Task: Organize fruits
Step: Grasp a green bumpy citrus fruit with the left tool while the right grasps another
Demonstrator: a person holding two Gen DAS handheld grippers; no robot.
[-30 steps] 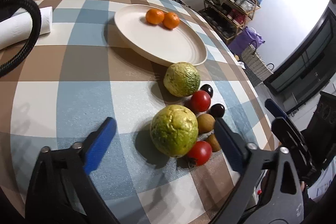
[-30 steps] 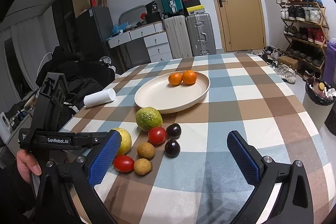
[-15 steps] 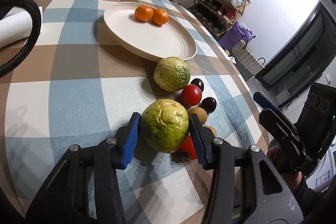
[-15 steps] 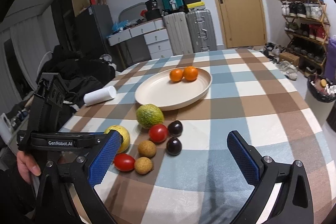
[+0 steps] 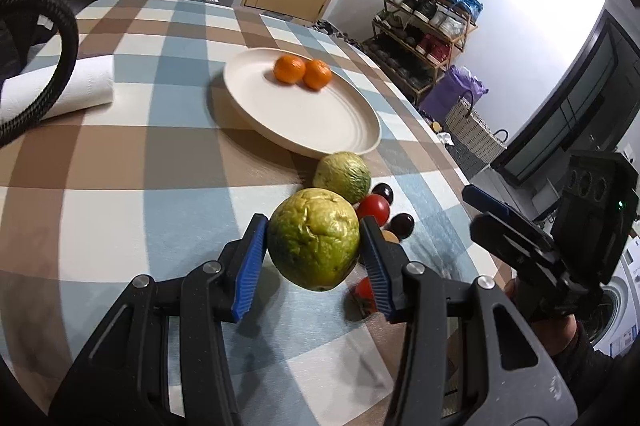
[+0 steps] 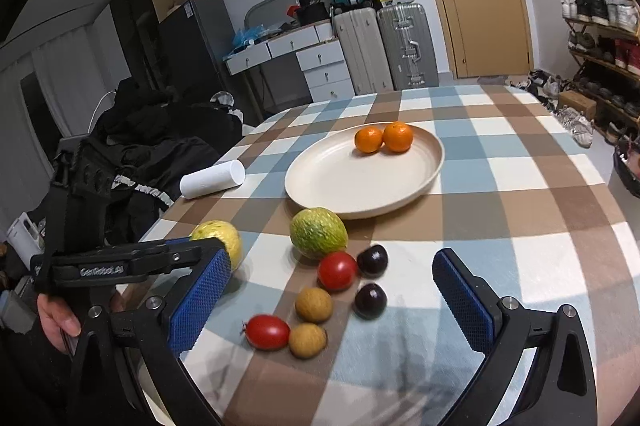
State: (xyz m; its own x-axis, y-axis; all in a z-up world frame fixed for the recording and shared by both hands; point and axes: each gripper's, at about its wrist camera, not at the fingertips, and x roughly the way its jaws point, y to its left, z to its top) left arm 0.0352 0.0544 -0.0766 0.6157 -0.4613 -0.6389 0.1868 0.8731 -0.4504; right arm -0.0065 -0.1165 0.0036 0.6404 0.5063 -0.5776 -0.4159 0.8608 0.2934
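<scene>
Two tangerines [image 5: 303, 71] are already lying on the cream plate [image 5: 320, 130], while the larger yellow-green guava [image 5: 313, 243] is being clamped between the blue fingers [image 5: 250, 266] of the left gripper [image 5: 314, 264], apparently just clear of the checked surface [image 5: 120, 186]. A second guava [image 6: 318, 233], two cherry tomatoes [image 6: 337, 270], two dark plums [image 6: 372, 260] and two longans [image 6: 314, 304] are being left in a loose cluster near the plate's front rim.

To carry this step well, the guava is best being raised high enough to pass over the rim, kept level and squeezed evenly across its widest part, since the skin is bumpy and the fruit is heavy for the pads; it should be set down on the bare part of the plate, apart from the tangerines, so nothing is knocked.

The left gripper is being held low and roughly level, pointed across the surface towards the plate. The right gripper [image 6: 340, 302] is being held above the near edge, its fingers [image 6: 200, 300] spread wide and holding nothing, aimed over the small fruits. A hand [image 6: 60, 322] is seen at the left gripper's handle in the right wrist view
</scene>
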